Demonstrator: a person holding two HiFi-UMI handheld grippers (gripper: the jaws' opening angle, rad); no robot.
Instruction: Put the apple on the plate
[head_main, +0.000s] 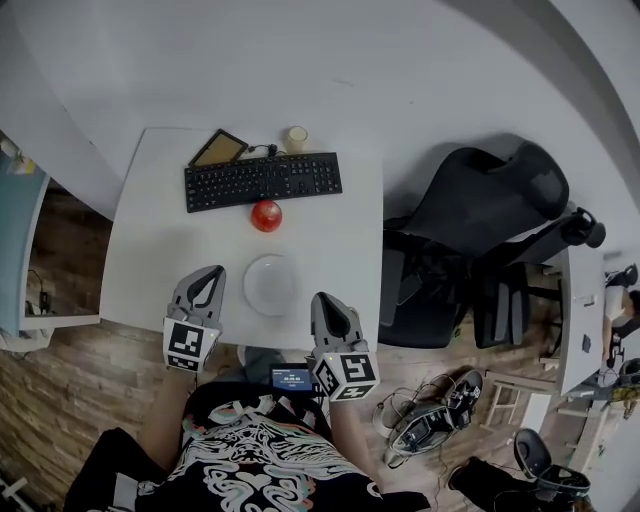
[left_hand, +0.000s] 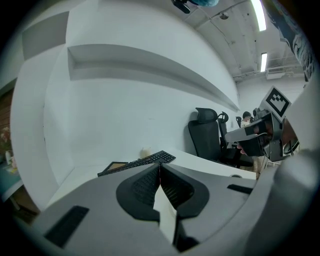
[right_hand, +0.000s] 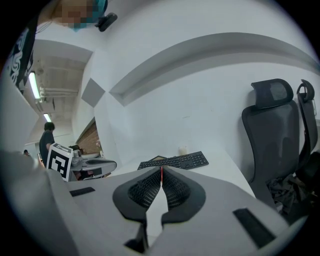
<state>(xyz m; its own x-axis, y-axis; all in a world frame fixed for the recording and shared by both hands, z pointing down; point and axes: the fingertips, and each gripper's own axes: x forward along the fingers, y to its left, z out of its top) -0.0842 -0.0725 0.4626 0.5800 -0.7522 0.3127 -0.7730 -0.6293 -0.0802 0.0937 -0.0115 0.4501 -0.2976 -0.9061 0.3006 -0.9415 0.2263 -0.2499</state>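
Plainly, the apple (head_main: 266, 215) sat on the far side of the plate (head_main: 272, 285) from the person. It lay between the plate and the keyboard (head_main: 263, 181), apart from the plate's rim and close to the keyboard's near edge. The plate itself was bare.

The left gripper (head_main: 212, 274) hung just left of the plate, and the right gripper (head_main: 326, 300) just right of it, toward the plate's near side. Both pointed across the table (head_main: 140, 250) toward the keyboard. So the apple lay ahead of both and inward: up and to the right of the left gripper's tips, up and to the left of the right one's.

Each gripper's own view showed its ribbed pads pressed together with nothing between them, so both were closed and empty. A thin red sliver showed at the meeting line of the right gripper's pads in its own view. It may have been the apple seen past the tips, though the view was too narrow to be sure.

From the head view the left gripper looked somewhat nearer the apple, since its tips reached further past the plate's near rim. Being round, the apple offered no long axis to line up with. Whichever gripper went would first need its jaws parted, then a reach past the plate's far rim.
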